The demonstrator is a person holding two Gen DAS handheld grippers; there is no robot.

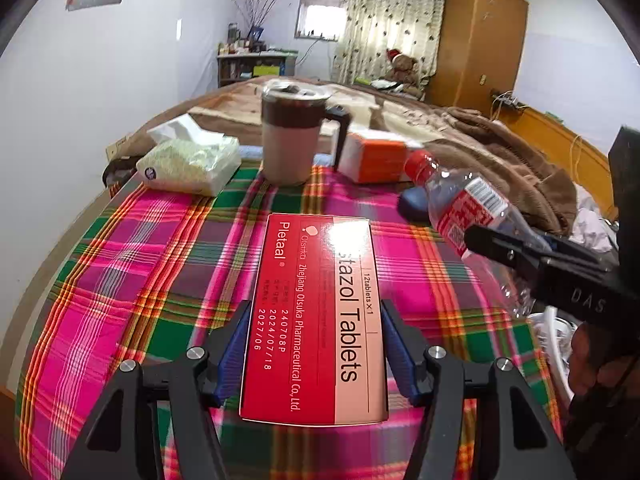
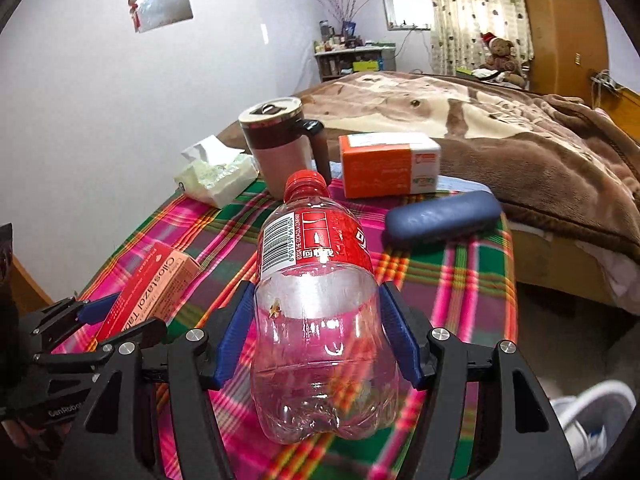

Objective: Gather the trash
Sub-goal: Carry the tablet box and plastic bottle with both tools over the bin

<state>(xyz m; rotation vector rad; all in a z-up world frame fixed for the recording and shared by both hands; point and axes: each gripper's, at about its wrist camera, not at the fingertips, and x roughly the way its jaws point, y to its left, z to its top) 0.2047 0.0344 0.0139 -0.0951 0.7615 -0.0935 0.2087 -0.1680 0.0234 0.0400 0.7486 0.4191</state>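
Your left gripper (image 1: 314,356) clamps the box (image 1: 316,320), right gripper (image 2: 318,336) the bottle (image 2: 320,300); squeeze loosely and the slick bottle slips.

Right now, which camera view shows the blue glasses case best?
The right wrist view: the blue glasses case lies whole and unobstructed on the plaid tablecloth, beside the orange box. In the left wrist view only one end of it shows, behind the clear bottle.
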